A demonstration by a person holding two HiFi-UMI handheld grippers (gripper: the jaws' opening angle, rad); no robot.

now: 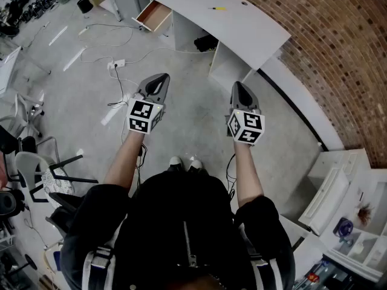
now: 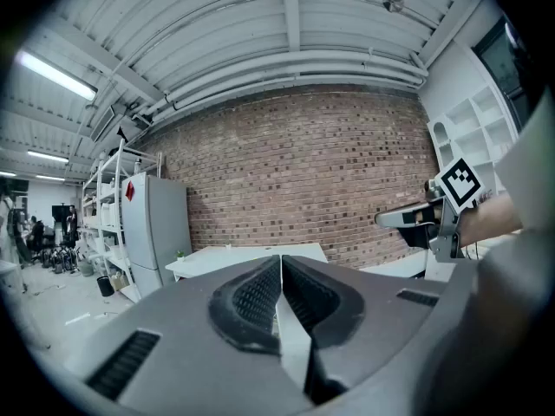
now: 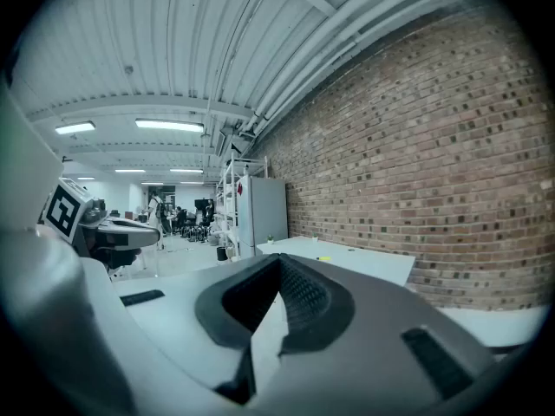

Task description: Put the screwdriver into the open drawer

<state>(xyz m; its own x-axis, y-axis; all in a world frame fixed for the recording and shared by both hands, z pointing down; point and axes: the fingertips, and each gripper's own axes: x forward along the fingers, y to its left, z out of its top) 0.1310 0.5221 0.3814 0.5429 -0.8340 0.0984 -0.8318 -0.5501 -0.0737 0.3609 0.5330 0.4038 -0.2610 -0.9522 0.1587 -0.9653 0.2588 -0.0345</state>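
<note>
The screwdriver [image 1: 217,8], with a yellow handle, lies on the white desk [image 1: 242,29] far ahead by the brick wall. It shows as a small yellow speck [image 3: 324,258] in the right gripper view. The open drawer [image 1: 154,16] sticks out at the desk's left end, its wooden inside showing. My left gripper [image 1: 161,78] and right gripper [image 1: 236,85] are held side by side over the floor, well short of the desk. Both point forward, with jaws shut and nothing in them [image 2: 281,258] [image 3: 279,258].
Grey concrete floor lies between me and the desk, with cables and a power strip [image 1: 116,64] at the left. Office chairs [image 1: 42,174] stand at my left and white shelving [image 1: 351,222] at my right. A grey fridge [image 2: 160,224] stands left of the desk.
</note>
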